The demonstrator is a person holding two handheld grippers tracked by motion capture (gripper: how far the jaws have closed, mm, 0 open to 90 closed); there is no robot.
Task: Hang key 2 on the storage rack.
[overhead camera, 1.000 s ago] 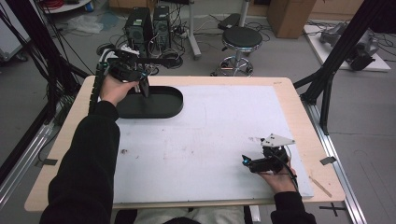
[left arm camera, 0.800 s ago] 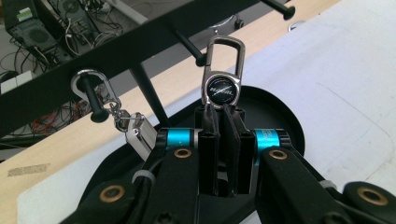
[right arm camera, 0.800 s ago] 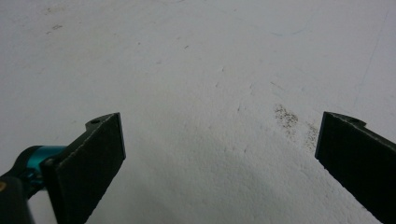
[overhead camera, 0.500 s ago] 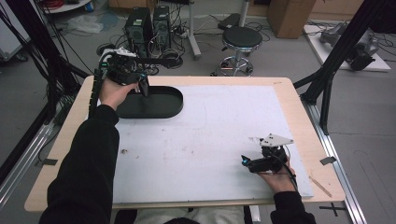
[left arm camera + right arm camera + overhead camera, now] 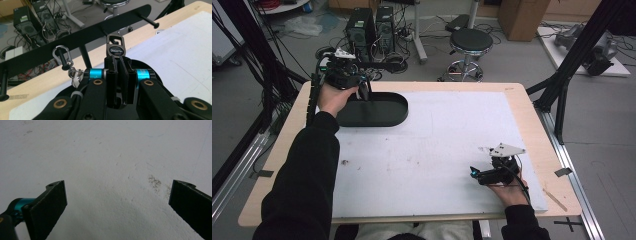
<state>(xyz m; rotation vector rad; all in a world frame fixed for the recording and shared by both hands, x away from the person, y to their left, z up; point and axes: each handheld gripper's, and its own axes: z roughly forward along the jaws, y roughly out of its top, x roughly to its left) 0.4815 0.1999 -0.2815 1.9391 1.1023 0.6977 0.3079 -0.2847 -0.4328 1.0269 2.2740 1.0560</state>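
My left gripper (image 5: 119, 60) is shut on the lower end of a dark carabiner clip (image 5: 115, 47), held upright. The clip's top loop is right at the middle peg of a black hanging rack (image 5: 82, 40); whether it touches, I cannot tell. A silver carabiner (image 5: 62, 53) with a small key ring (image 5: 74, 75) hangs on the peg beside it. In the high view the left gripper (image 5: 362, 91) is over the rack's black oval base (image 5: 384, 112) at the table's far left. My right gripper (image 5: 117, 202) is open, its jaws wide apart over the bare white sheet (image 5: 105, 157), and it rests near the front right (image 5: 474, 174).
The rack has free pegs at its right end (image 5: 150, 21) and left end (image 5: 3, 85). A white sheet (image 5: 437, 135) covers most of the wooden table (image 5: 532, 120). Computer towers (image 5: 369, 27), cables and a stool (image 5: 469, 42) stand on the floor beyond the far edge.
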